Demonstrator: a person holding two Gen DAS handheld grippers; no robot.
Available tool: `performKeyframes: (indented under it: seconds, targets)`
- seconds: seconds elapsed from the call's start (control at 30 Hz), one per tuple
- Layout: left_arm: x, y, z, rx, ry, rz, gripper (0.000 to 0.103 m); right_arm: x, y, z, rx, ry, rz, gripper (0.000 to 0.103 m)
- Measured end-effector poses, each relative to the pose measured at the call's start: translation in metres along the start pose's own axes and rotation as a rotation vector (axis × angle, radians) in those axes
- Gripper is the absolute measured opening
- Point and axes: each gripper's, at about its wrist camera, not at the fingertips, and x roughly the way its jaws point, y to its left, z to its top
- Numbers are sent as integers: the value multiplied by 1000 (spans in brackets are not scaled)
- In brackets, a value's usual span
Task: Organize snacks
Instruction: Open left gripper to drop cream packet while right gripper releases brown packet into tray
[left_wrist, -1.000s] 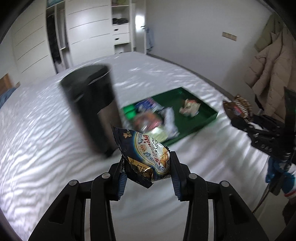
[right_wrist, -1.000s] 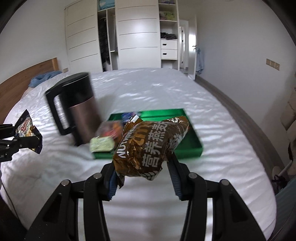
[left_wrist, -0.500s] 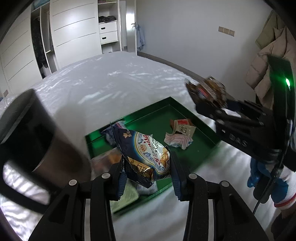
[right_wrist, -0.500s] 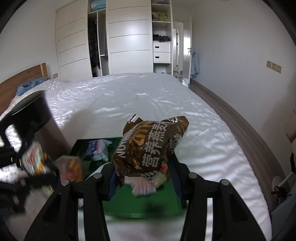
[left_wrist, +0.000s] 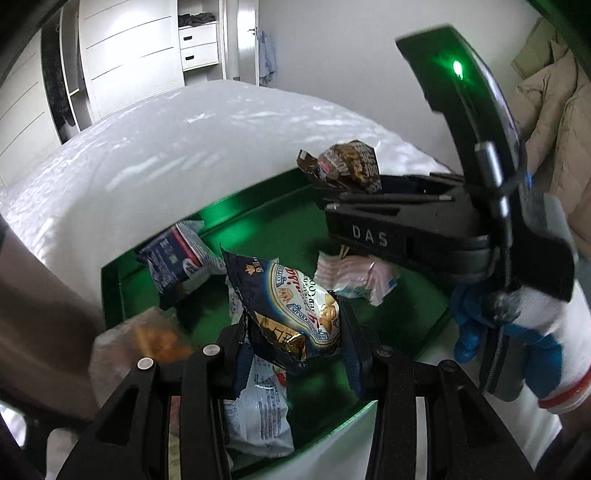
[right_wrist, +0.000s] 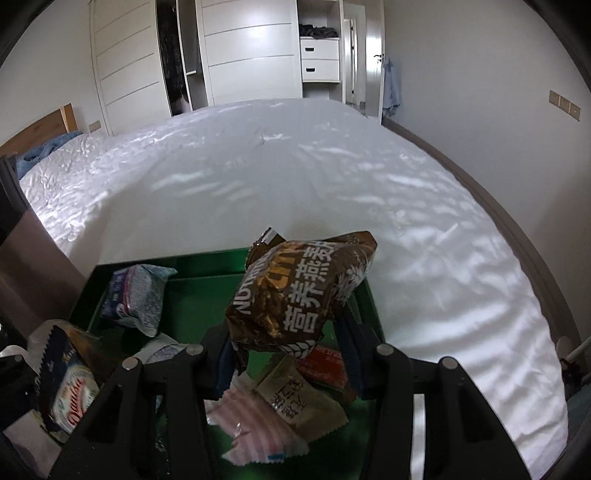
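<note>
My left gripper (left_wrist: 295, 350) is shut on a dark blue cookie packet (left_wrist: 284, 314) and hangs over the near part of a green tray (left_wrist: 258, 206) on the white bed. The same blue packet (right_wrist: 68, 391) shows at the lower left of the right wrist view. My right gripper (right_wrist: 288, 354) is shut on a brown oat snack bag (right_wrist: 299, 291), above the right half of the green tray (right_wrist: 199, 288). That brown bag (left_wrist: 347, 166) and the right gripper (left_wrist: 332, 184) appear at the upper right of the left wrist view.
Several loose packets lie in the tray: a blue-white one (right_wrist: 136, 295), a pink striped one (right_wrist: 255, 432), a tan one (right_wrist: 299, 406), a red one (right_wrist: 325, 365). A dark kettle (right_wrist: 26, 258) stands left of the tray. A gloved hand (left_wrist: 517, 332) holds the right gripper.
Both grippers moved forward and down over the tray, each still holding its packet. The kettle slid to the left edge of both views and the right gripper came close in the left view.
</note>
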Motion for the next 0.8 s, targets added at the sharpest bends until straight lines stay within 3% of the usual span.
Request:
performKeyframes:
  seconds: [0.47, 0.57, 0.73, 0.8]
  targets:
    - [19, -10, -12, 40, 20, 81, 38, 22, 0, -12, -6, 76, -20, 103]
    - [20, -12, -10, 30, 32, 79, 45, 22, 0, -11, -6, 84, -28, 103]
    - [12, -9, -7, 18, 23, 87, 46, 14, 2, -7, -5, 74, -34, 103]
    - [9, -6, -4, 5, 15, 95, 52, 8, 3, -5, -4, 64, -30, 103]
